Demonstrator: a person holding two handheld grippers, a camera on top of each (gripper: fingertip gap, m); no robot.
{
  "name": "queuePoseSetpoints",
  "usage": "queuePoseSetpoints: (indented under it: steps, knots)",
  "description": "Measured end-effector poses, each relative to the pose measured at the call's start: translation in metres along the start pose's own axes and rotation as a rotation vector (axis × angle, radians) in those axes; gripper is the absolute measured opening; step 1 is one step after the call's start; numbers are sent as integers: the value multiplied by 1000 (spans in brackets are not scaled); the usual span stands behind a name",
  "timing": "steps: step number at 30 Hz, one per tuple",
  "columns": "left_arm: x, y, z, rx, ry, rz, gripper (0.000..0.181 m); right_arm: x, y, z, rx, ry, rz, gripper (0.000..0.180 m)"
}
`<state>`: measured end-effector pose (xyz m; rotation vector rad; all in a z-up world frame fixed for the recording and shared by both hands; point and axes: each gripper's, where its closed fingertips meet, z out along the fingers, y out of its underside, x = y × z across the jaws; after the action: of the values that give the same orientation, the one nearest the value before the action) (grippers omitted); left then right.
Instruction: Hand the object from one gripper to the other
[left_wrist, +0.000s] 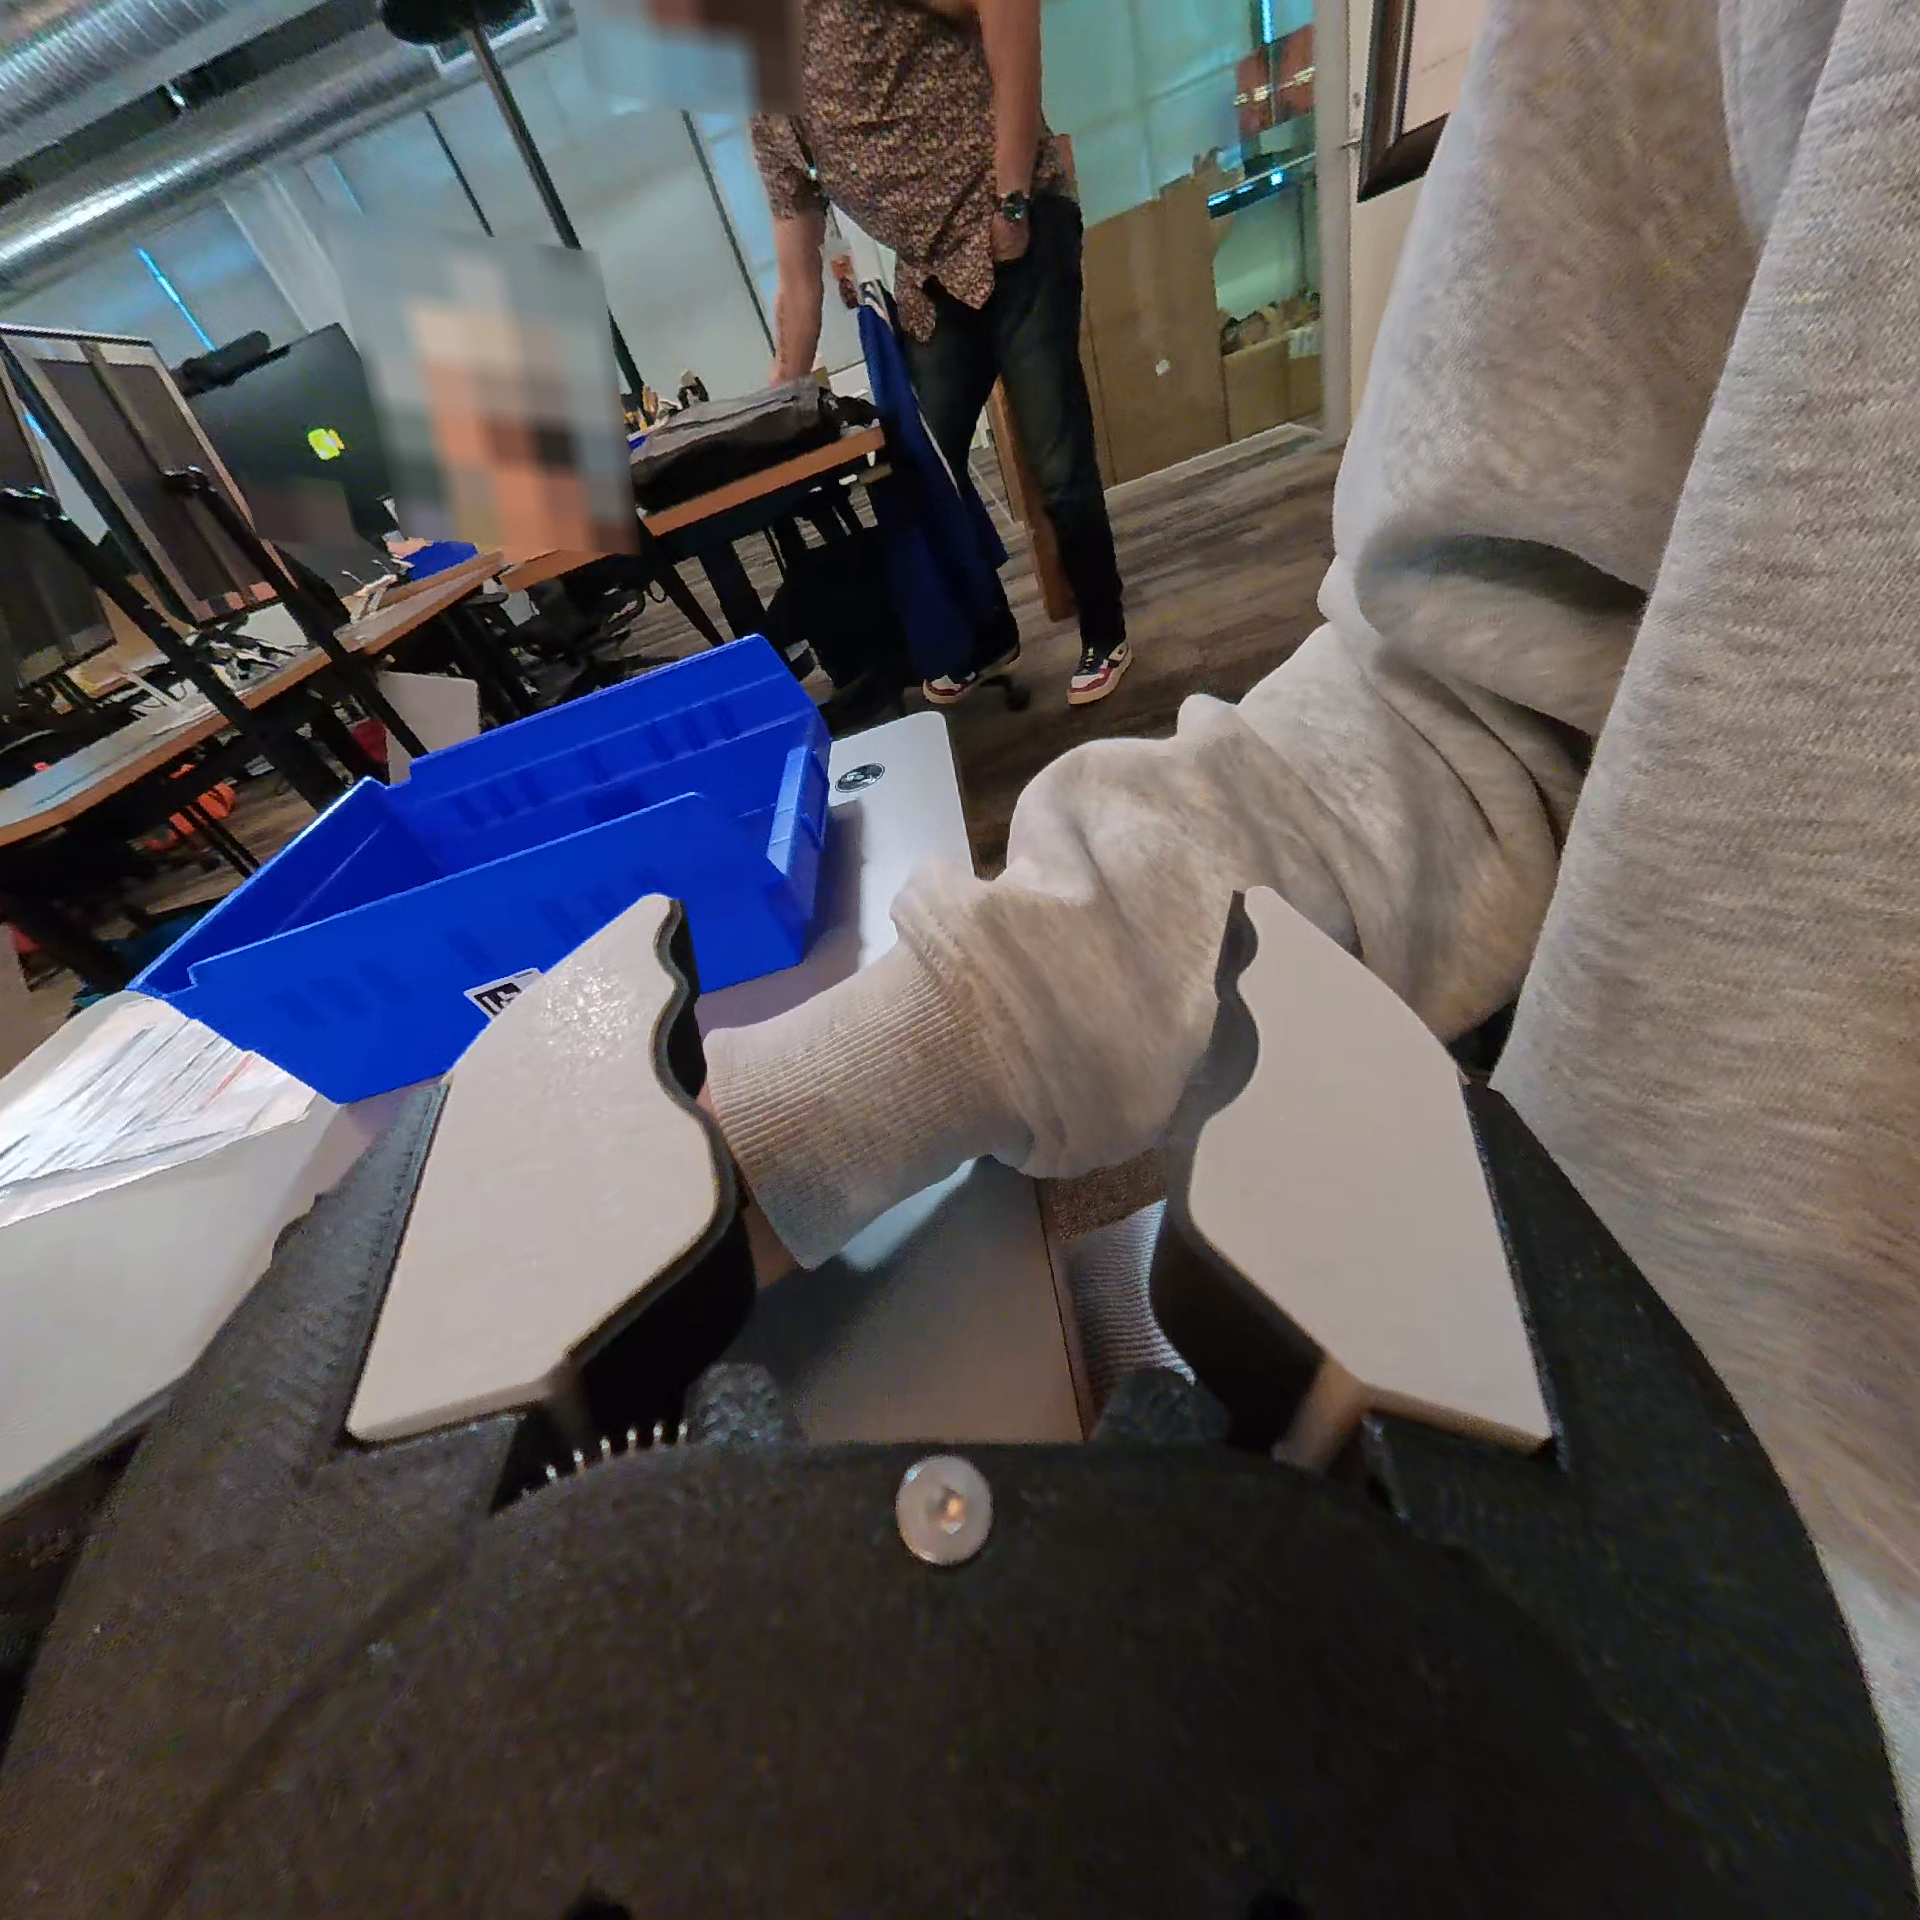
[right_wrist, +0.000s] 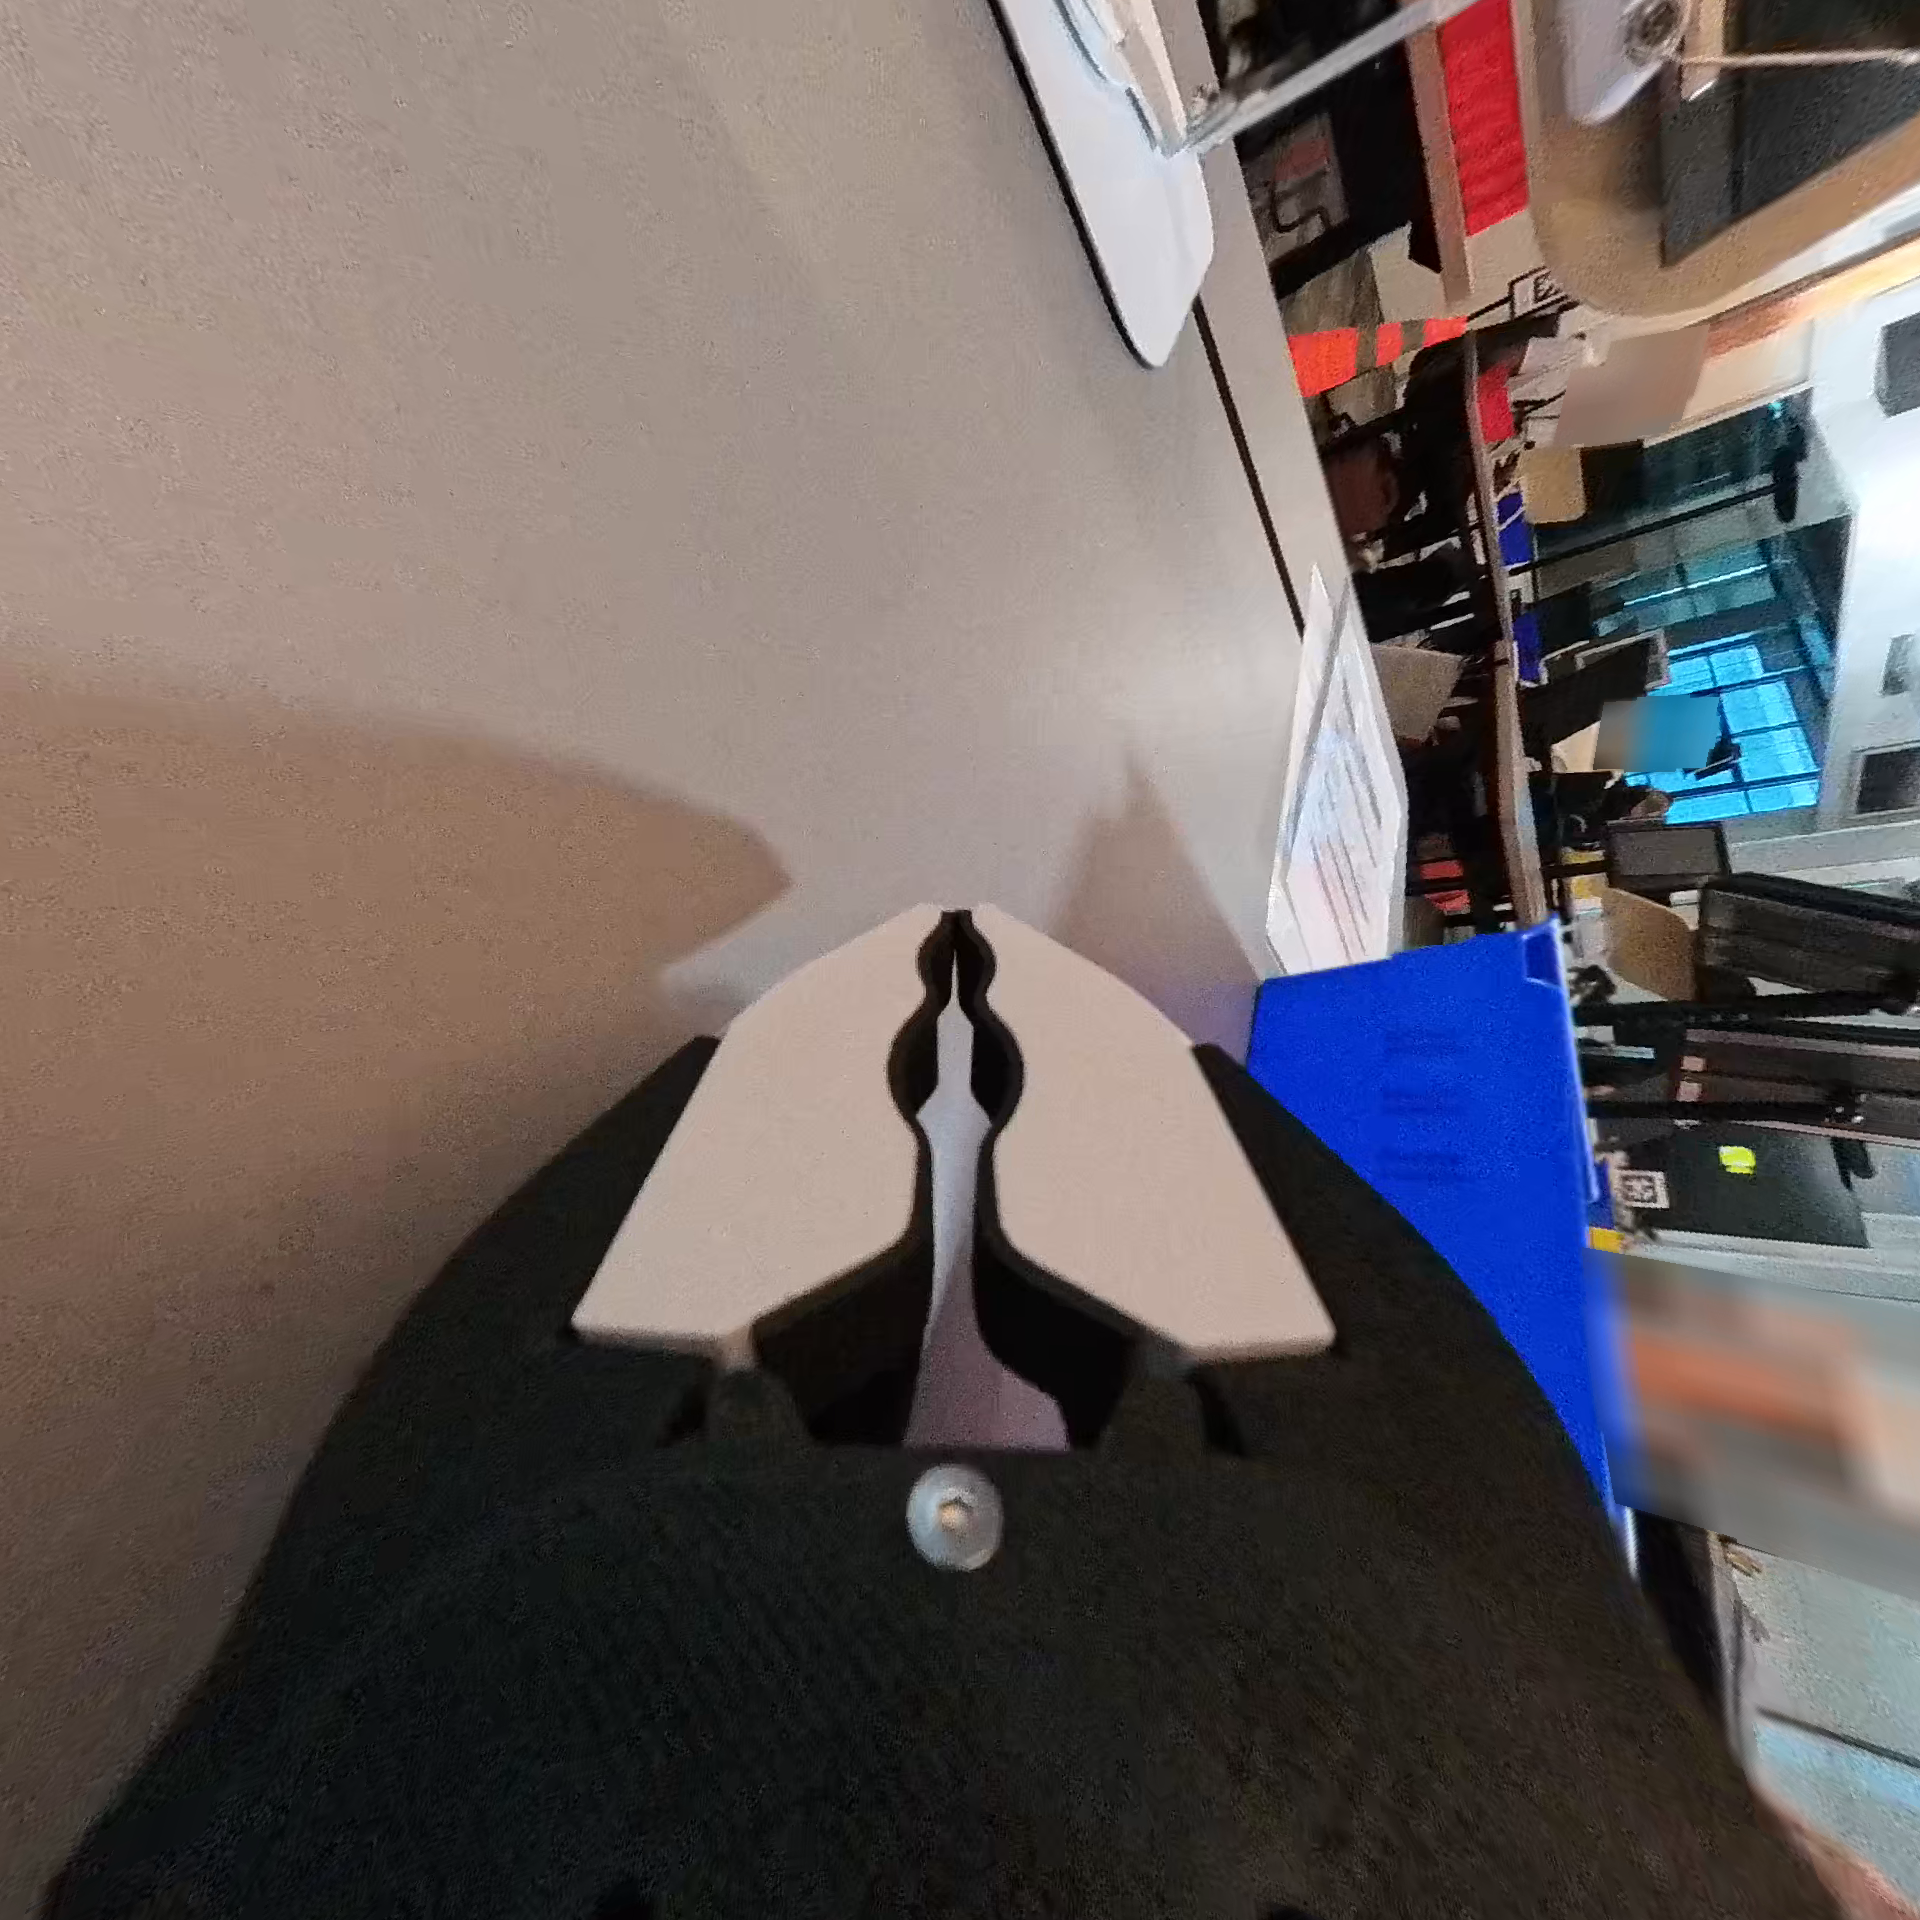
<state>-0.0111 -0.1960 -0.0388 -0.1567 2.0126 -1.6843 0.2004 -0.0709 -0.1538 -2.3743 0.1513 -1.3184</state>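
- Looking along your left gripper (left_wrist: 961, 914), you see its jaws spread wide, with nothing clamped between them.
- A white ribbed knit piece (left_wrist: 883, 1081) - the object, sock-like in weave - lies across that gap. Its ribbed end sits right at the inner edge of the left-hand finger (left_wrist: 561, 1143), and its other end passes behind the right-hand finger.
- Your grey sleeve (left_wrist: 1299, 810) reaches in from the right, and its bunched end meets the knit piece. The hand inside it is hidden, so you cannot tell what holds the fabric there.
- Your right gripper (right_wrist: 956, 920) has its fingertips pressed together. A pale strip shows in the slot behind the tips, but you cannot tell whether that is fabric or the table seen through the gap.
- The right gripper points at the pale table top (right_wrist: 623, 416), with its shadow falling just ahead of the tips.
- The blue bin (left_wrist: 582, 862) stands on the table just beyond the left gripper - in the right wrist view it sits close beside the right gripper.
- A printed sheet (left_wrist: 125, 1081) lies near the bin's corner.
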Motion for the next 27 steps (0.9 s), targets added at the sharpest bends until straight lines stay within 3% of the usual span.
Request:
queuePoseSetpoints:
  steps: [11, 15, 27]
  knots:
    - [-7, 11, -1, -38, -18, -32, 99, 0, -6, -5, 27, 2, 5, 1]
    - [-7, 3, -5, 2, -28, -10, 91, 0, -6, -5, 31, -6, 17, 1]
    - [-38, 6, -22, 46, -135, -96, 85, 2, 2, -5, 45, -141, 237, 1]
